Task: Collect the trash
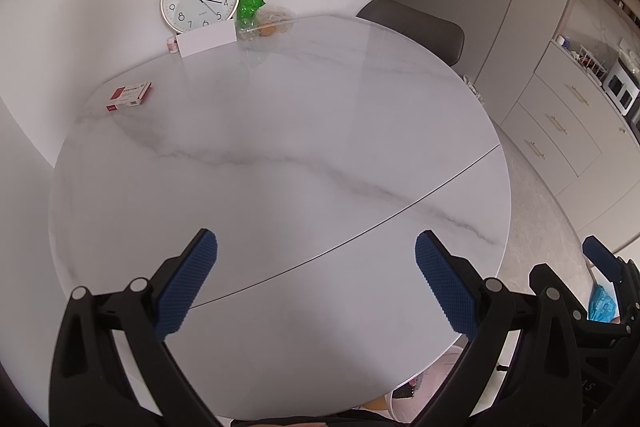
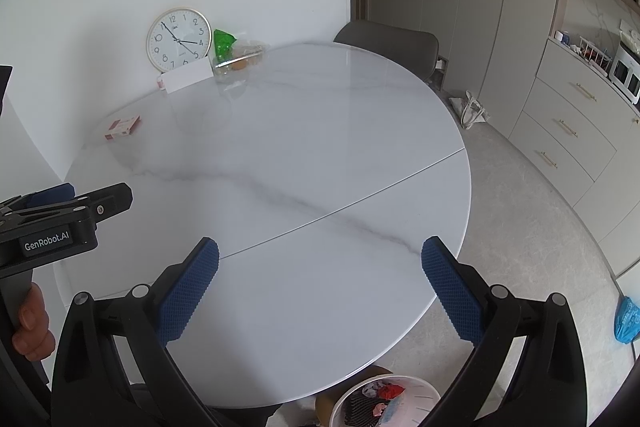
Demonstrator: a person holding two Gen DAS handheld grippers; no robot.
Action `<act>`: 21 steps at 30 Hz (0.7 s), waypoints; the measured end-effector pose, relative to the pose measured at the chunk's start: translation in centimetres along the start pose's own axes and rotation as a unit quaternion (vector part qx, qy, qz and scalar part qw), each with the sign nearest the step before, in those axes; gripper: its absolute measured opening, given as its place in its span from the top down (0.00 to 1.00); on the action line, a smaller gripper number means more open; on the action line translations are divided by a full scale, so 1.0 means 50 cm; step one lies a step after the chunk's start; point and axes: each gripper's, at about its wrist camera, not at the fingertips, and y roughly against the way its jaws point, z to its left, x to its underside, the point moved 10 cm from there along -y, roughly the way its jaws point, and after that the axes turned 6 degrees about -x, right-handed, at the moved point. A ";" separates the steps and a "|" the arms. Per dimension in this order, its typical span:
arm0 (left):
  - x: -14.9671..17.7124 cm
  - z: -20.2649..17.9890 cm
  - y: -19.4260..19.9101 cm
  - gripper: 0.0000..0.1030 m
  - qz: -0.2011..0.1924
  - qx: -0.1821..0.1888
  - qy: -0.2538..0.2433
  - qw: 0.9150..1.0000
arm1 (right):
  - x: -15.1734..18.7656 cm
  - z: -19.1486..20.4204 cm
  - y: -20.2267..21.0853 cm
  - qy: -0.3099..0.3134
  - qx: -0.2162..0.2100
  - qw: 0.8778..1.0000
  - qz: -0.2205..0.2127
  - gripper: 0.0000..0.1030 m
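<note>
Left wrist view: the left gripper (image 1: 316, 259) hovers over the near edge of the round marble surface (image 1: 280, 131), jaws spread wide and empty. The only likely trash here is the red-and-white carton (image 1: 129, 96) at the far left; reach it low with the jaws straddling its short sides.

Right wrist view: the right gripper (image 2: 320, 267) is likewise wide apart, holding nothing. The waste bin (image 2: 384, 401) sits on the floor below the near edge, already holding scraps; carry the carton there.
</note>
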 end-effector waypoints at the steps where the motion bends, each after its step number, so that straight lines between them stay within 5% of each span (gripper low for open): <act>1: 0.000 0.000 0.000 0.08 0.000 0.000 0.000 1.000 | 0.000 -0.001 0.000 0.000 0.000 1.000 0.000 0.02; 21: -0.006 0.002 -0.003 0.08 -0.003 -0.004 -0.007 1.000 | 0.003 0.002 -0.005 -0.003 0.001 1.000 0.001 0.02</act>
